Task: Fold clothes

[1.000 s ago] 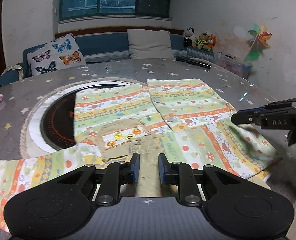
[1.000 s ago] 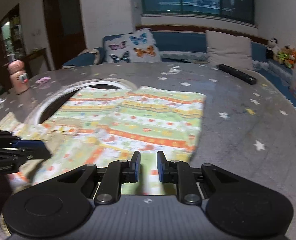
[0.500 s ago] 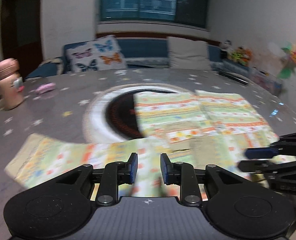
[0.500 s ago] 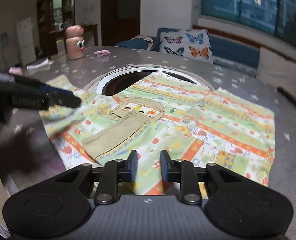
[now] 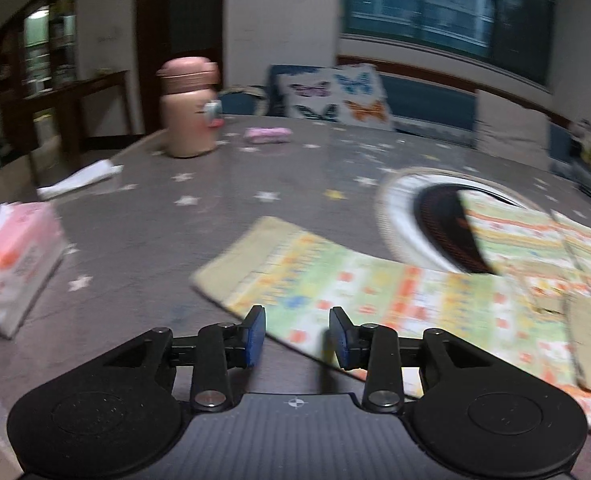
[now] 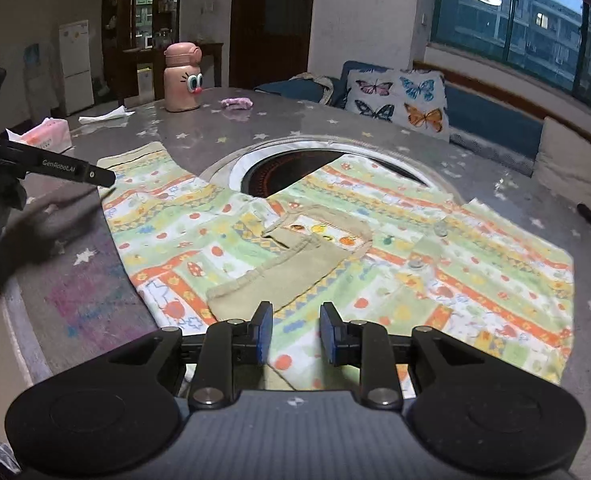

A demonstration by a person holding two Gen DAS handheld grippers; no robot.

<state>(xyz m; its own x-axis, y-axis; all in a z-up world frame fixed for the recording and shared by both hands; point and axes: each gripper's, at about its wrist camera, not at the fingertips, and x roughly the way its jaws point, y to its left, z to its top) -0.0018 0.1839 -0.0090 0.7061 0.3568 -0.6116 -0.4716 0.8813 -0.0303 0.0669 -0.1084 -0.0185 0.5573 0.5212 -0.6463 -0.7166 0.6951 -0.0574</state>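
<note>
We have barely begun: the shirt [image 6: 335, 248] lies spread unfolded on the surface [image 6: 295, 124], with our left gripper [image 5: 297, 334] and right gripper [image 6: 295, 332] both open and empty.

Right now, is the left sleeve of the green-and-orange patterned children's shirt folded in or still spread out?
Spread out. The left sleeve lies flat, extended across the grey star-print table, beige cuff outermost.

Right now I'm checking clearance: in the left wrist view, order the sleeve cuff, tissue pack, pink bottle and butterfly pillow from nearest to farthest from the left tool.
1. sleeve cuff, just ahead
2. tissue pack, left
3. pink bottle, far left
4. butterfly pillow, beyond the table
</note>
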